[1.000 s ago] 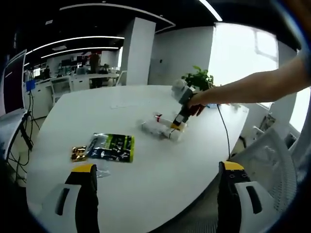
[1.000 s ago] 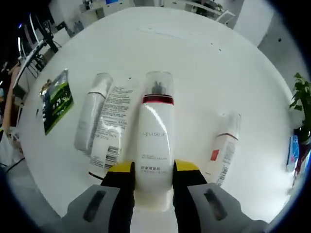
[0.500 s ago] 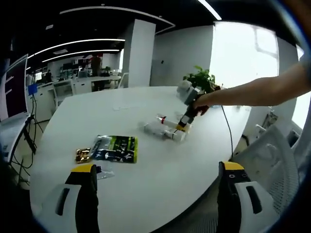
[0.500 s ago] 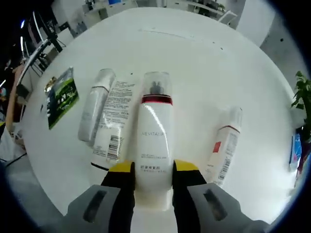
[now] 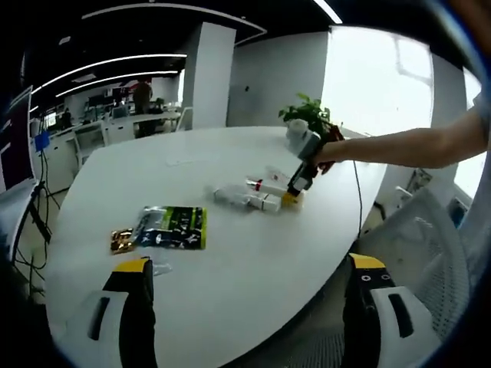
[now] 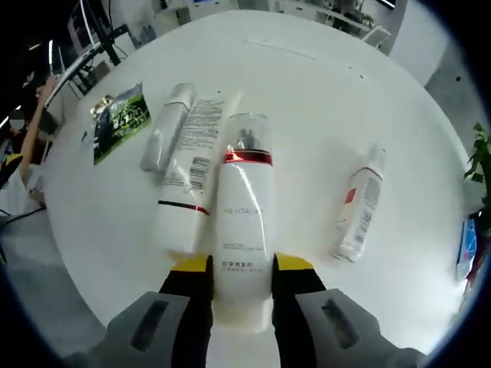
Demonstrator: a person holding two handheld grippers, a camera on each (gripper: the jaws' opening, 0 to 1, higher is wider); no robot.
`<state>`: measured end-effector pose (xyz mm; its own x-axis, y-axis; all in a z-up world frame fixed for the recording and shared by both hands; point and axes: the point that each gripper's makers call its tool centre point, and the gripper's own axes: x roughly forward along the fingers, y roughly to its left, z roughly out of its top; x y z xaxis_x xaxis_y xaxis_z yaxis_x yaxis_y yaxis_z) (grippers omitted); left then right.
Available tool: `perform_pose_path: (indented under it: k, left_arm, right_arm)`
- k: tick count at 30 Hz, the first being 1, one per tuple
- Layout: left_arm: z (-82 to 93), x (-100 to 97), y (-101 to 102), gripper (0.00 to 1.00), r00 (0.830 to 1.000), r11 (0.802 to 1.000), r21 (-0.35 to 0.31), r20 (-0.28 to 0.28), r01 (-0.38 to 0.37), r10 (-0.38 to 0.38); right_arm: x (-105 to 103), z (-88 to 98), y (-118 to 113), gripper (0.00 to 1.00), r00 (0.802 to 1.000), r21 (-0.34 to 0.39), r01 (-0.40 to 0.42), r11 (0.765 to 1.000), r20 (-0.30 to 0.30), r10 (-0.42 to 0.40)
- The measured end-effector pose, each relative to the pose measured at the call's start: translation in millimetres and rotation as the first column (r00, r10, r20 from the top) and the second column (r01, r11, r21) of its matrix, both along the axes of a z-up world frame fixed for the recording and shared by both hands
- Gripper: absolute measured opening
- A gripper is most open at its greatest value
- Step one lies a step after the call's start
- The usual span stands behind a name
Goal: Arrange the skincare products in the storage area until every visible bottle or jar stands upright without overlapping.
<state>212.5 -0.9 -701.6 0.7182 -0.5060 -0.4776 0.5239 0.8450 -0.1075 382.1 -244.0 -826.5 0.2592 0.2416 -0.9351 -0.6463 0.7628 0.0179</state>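
Window (image 5: 383,84) blows out bright white behind the plant (image 5: 308,119); table (image 6: 307,138) is evenly lit, edges fisheye-warped.

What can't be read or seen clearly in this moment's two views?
- Held bottle: in the right gripper view its base is hidden between the right gripper's jaws.
- Tube: label print too small to read, same view.
- Gold item beside the green packet: too small in the left gripper view to identify.
- Left gripper: nothing between its wide-apart jaws.

"REVITALIFT" on white pump bottle (image 6: 242,222), other labels illegible
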Motion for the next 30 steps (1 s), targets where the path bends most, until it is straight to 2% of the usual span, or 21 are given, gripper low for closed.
perform_pose_path:
  k: [8,10,13,19,24,30]
  left_arm:
    - [-0.9,3.8,19,0.97,1.000,0.998,0.054,-0.014,-0.010,0.011]
    - [-0.2,5.1,23,0.97,1.000,0.999,0.050,-0.018,0.011,-0.010]
    - [1.4,13.7,31,0.97,0.999,1.000,0.012,-0.036,0.001,-0.001]
    - [5.5,20.6,27,0.97,0.997,0.997,-0.075,-0.064,0.027,-0.032]
    - [-1.3,35.2,31,0.96,0.995,0.998,-0.041,-0.084,0.055,-0.058]
    - [1.1,52.3,17,0.96,0.990,0.993,-0.039,-0.091,0.108,-0.111]
  right_arm:
    - [-6,-1.5,-9,0.28,1.000,0.016,-0.005,1.000,-0.001,0.005]
    - [-8,-1.4,-9,0.28,1.000,0.026,-0.005,1.000,0.002,0.005]
    - [-10,-1.8,-10,0.28,1.000,0.032,-0.006,0.999,0.005,0.006]
    - [-10,-3.0,-11,0.28,1.000,0.037,-0.004,0.999,0.014,0.003]
    - [-9,-3.7,-11,0.29,1.000,0.042,-0.007,0.999,0.023,0.006]
    - [-11,-3.4,-10,0.29,0.999,0.029,-0.009,1.000,0.031,0.008]
